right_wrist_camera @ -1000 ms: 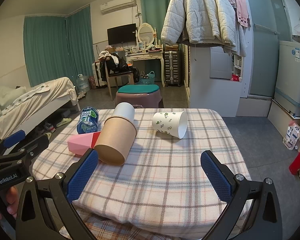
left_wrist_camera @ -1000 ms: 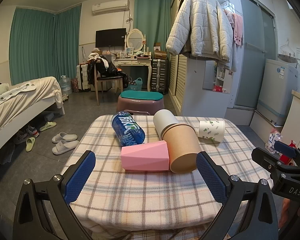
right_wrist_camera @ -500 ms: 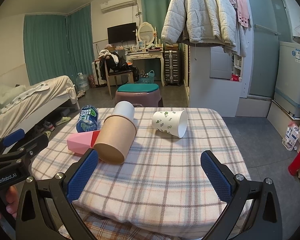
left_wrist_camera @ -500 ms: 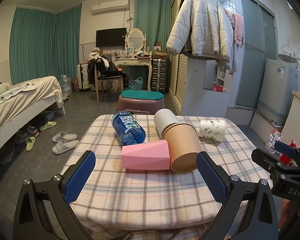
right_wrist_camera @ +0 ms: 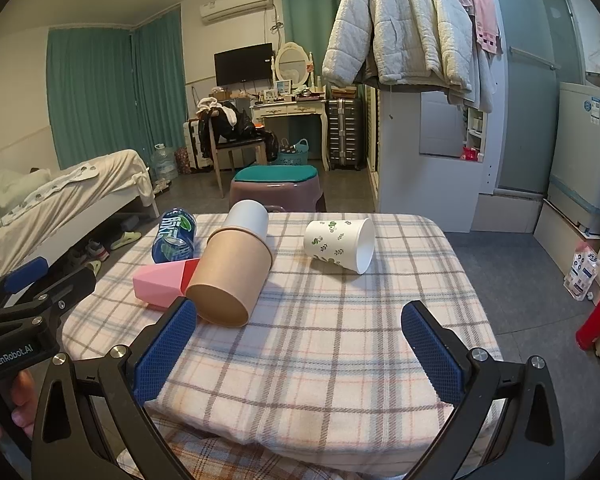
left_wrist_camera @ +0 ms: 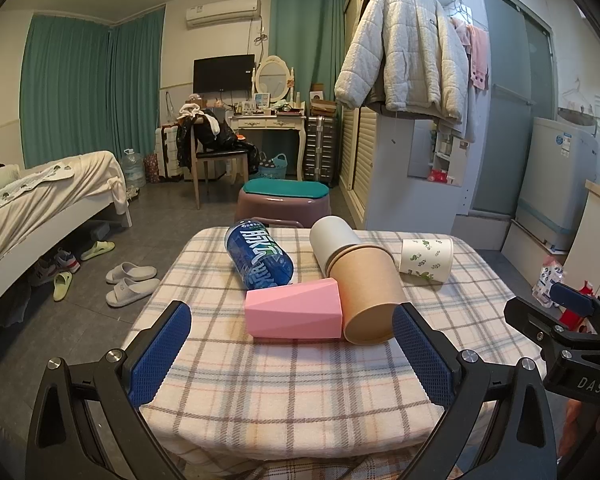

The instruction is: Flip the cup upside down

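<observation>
Several cups lie on their sides on the plaid-covered table [left_wrist_camera: 292, 380]: a brown paper cup [left_wrist_camera: 368, 296] [right_wrist_camera: 232, 276] with a white cup [left_wrist_camera: 332, 240] [right_wrist_camera: 248, 220] behind it, a pink faceted cup [left_wrist_camera: 294, 314] [right_wrist_camera: 160, 284], and a white cup with green leaves [left_wrist_camera: 426, 260] [right_wrist_camera: 340, 246]. My left gripper [left_wrist_camera: 292, 354] is open and empty above the near table edge, in front of the pink cup. My right gripper [right_wrist_camera: 298, 350] is open and empty, in front of the leaf cup.
A blue drink can [left_wrist_camera: 260, 256] [right_wrist_camera: 174, 234] lies on its side at the table's far left. A purple stool with a green top [left_wrist_camera: 284, 198] stands beyond the table. A bed [left_wrist_camera: 40, 200] is at the left, a washing machine [right_wrist_camera: 584, 160] at the right.
Both grippers have edged slightly toward the table; the cups have not moved.
</observation>
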Available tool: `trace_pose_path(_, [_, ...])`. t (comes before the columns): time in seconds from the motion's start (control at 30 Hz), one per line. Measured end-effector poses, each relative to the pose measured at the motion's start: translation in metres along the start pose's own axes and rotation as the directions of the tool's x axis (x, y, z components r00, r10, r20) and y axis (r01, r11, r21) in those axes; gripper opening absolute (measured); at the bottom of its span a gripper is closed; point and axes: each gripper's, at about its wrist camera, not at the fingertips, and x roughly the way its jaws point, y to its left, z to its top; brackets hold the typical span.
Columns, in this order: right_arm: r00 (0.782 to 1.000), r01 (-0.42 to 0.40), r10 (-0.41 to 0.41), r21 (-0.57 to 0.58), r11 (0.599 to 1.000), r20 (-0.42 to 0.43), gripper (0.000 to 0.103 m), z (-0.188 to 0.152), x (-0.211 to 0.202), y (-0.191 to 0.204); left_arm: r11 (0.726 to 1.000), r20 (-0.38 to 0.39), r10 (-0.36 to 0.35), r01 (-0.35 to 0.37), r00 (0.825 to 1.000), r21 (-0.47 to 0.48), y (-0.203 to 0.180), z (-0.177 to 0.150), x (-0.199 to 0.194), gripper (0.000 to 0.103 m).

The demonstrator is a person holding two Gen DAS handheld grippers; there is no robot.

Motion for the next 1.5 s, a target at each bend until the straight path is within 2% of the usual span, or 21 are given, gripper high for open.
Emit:
trace_pose_path(1.0, [1.000, 0.002, -0.002, -0.007, 1.000, -0.005, 0.103, 0.000, 0.000, 0.003, 1.000, -0.002, 0.000, 0.000, 1.000, 0.000, 0.000, 0.000, 0.000, 0.103])
trace_pose_path(1.33, [1.000, 0.005, -0.006, -0.039, 0.999, -0.030, 0.103, 0.008, 0.011, 0.018, 1.000, -0.019, 0.008, -0.008, 1.000, -0.007, 0.009, -0.012, 0.010, 0.103])
trace_pose_path(1.5, [0.999, -0.003, 0.001, -0.053, 0.999, -0.035, 0.103, 0.021, 0.020, 0.027, 1.000, -0.024, 0.003, -0.004, 1.000, -0.025, 0.027, 0.003, 0.026, 0.103])
